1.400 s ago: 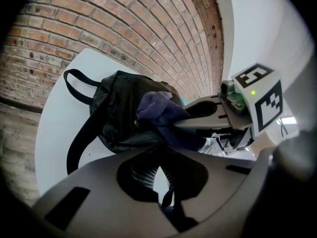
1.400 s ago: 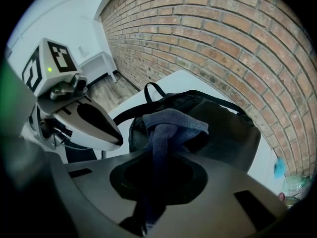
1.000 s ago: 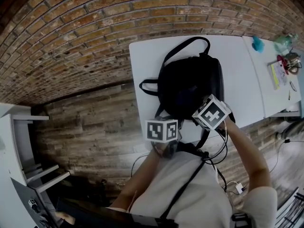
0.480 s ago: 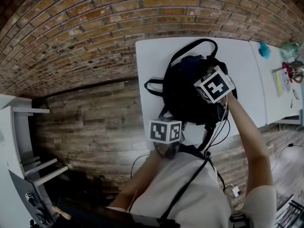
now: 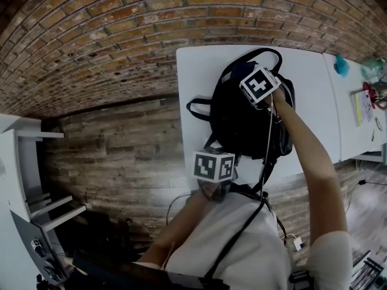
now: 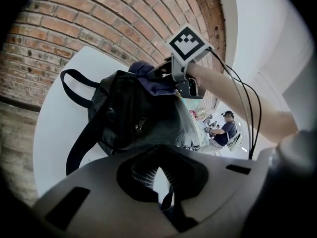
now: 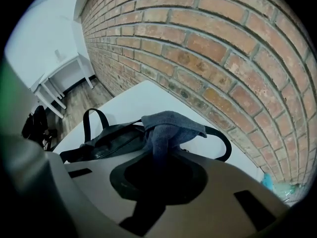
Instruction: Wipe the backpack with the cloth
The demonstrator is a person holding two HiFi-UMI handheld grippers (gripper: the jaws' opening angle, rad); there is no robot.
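A black backpack [image 5: 245, 122] lies on the white table [image 5: 193, 77], its carry handle toward the brick wall. My right gripper [image 5: 260, 84] is over the backpack's far top end, shut on a dark blue cloth [image 7: 166, 125] that drapes onto the bag [image 7: 114, 140]. From the left gripper view, the cloth [image 6: 153, 81] sits bunched on the bag's top [image 6: 133, 118] under the right gripper [image 6: 181, 76]. My left gripper [image 5: 213, 165] stays at the bag's near end by the table's front edge, and its jaws [image 6: 163, 195] look closed on a dark strap.
A brick wall [image 5: 121, 41] runs along the table's far side. A second white table [image 5: 357, 119] to the right carries a teal object [image 5: 342, 65] and small items. White shelving [image 5: 24, 162] stands at the left on the wood floor. A seated person [image 6: 225, 130] is far off.
My right gripper has slid with the cloth from the backpack's near end across it to the far end by the wall. The left gripper has stayed put.
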